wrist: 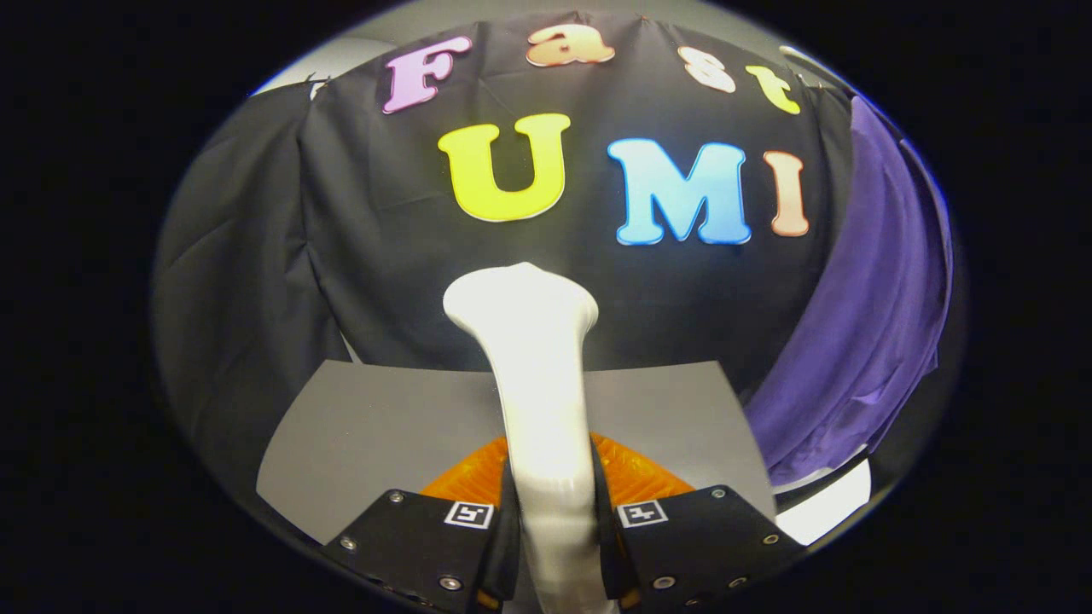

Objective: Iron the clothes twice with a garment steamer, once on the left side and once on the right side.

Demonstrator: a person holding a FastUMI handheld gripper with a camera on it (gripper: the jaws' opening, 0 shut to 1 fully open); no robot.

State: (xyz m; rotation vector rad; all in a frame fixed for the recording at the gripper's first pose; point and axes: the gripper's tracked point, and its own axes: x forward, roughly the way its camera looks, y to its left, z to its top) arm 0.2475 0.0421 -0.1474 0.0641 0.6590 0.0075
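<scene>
Hand-held gripper [554, 503] clamped on white garment steamer [533, 358], raised over grey tabletop [375, 426]; likely pre-first pass, needing a swing toward purple garment [862, 341] hanging right and beyond.

No readable text, only square coded markers [470, 514] — on the gripper [554, 512]

dim booth, strong fisheye warping
</scene>
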